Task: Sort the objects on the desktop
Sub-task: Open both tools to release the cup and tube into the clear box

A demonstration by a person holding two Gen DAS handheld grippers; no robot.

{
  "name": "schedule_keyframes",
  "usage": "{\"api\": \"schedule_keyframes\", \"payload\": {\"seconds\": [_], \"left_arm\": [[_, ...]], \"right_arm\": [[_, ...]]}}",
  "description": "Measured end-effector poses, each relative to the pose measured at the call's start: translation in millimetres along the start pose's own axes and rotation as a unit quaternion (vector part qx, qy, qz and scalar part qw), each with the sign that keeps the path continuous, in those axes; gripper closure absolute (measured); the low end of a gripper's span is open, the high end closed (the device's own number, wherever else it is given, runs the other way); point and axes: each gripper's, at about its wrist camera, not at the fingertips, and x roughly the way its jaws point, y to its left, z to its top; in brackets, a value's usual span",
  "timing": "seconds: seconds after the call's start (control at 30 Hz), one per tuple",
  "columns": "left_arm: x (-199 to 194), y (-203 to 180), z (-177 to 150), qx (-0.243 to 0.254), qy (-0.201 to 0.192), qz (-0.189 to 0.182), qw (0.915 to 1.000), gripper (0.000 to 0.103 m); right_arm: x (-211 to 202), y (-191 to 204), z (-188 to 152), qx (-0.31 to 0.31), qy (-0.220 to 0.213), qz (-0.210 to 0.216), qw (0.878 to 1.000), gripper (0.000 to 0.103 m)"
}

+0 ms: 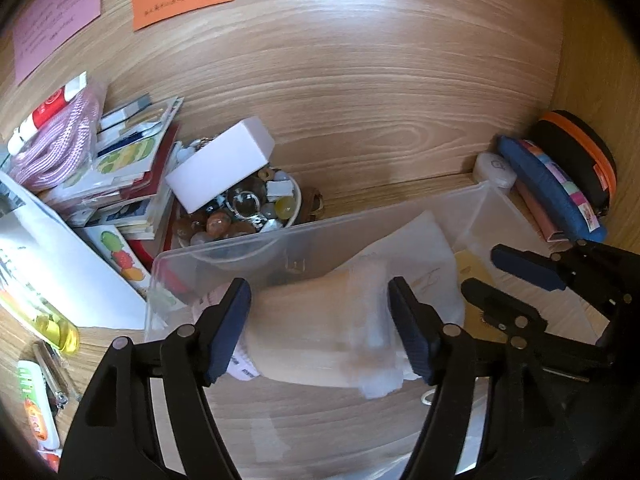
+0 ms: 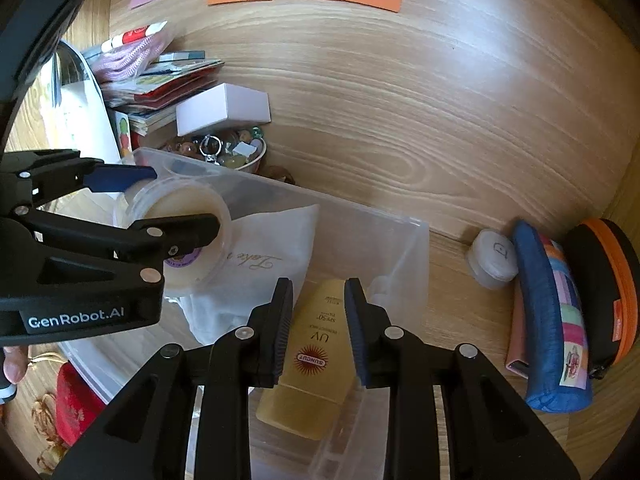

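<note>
My left gripper (image 1: 320, 320) is shut on a round translucent cream jar (image 1: 320, 332) and holds it tilted over the clear plastic bin (image 1: 312, 236). The right wrist view shows the same jar (image 2: 182, 220) between the left fingers (image 2: 120, 178). My right gripper (image 2: 318, 320) is open above a yellow sunscreen tube (image 2: 316, 356) that lies in the bin (image 2: 416, 248), fingers on either side, apart from it. A white cloth pouch (image 2: 272, 248) lies in the bin beside the tube.
A bowl of beads and trinkets (image 1: 256, 208) with a white box (image 1: 224, 164) on it stands behind the bin. Stacked booklets (image 1: 132, 176) lie at left. A blue pencil case (image 2: 552, 320), a black-and-orange case (image 2: 604, 288) and a small white jar (image 2: 492, 260) stand at right.
</note>
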Motion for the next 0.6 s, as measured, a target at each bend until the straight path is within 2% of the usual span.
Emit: {"api": "schedule_keyframes", "payload": {"seconds": [0.03, 0.07, 0.1, 0.17, 0.37, 0.47, 0.6], "left_arm": [[-1.2, 1.3, 0.4, -0.003, -0.001, -0.005, 1.0, 0.032], [-2.2, 2.0, 0.6, -0.004, -0.001, -0.011, 0.9999, 0.032], [-3.7, 1.9, 0.6, -0.005, -0.002, -0.014, 0.9999, 0.032], [-6.7, -2.1, 0.1, 0.004, -0.007, -0.013, 0.9999, 0.031], [-12.8, -8.3, -1.7, 0.021, -0.016, -0.001, 0.9997, 0.028], [-18.1, -8.4, -1.2, 0.024, -0.023, 0.006, 0.9994, 0.024], [-34.2, -6.4, 1.6, 0.024, -0.05, 0.033, 0.9979, 0.01]], "right_arm": [[-1.3, -0.4, 0.1, 0.003, -0.002, 0.003, 1.0, 0.075], [-1.5, -0.3, 0.5, 0.005, -0.005, 0.003, 1.0, 0.066], [-3.5, 0.3, 0.6, 0.004, -0.011, 0.001, 1.0, 0.053], [-8.0, 1.8, 1.1, 0.002, -0.029, -0.015, 0.999, 0.04], [-11.9, 3.9, 1.0, -0.002, -0.044, -0.031, 0.999, 0.038], [-12.5, 4.9, 1.3, -0.003, -0.047, -0.038, 0.998, 0.032], [-16.8, 2.1, 2.7, 0.002, -0.053, -0.042, 0.998, 0.02]]}}
